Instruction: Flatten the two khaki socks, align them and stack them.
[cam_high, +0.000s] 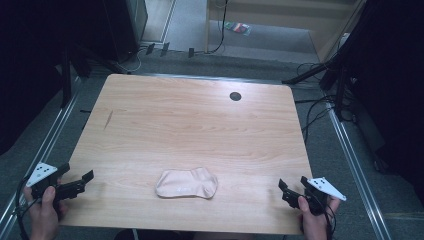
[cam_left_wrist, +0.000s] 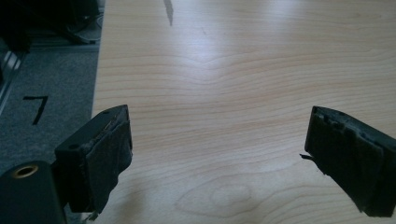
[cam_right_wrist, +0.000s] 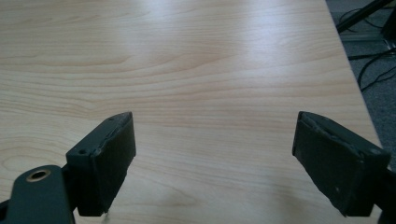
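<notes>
Surface (cam_high: 190, 130): light wood grain, with a dark round grommet (cam_high: 235, 96) toward the upper right of the frame. Pale folded cloth (cam_high: 186, 183) lies at lower centre, well apart from both grippers. Left gripper (cam_high: 80, 177) at lower left and right gripper (cam_high: 292, 185) at lower right: fingers apart, holding nothing. Grey carpet floor (cam_high: 320, 150) and cables (cam_high: 315, 107) surround the surface.

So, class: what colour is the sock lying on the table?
Pale beige-pink, plain; the sock shows best in the high view.
</notes>
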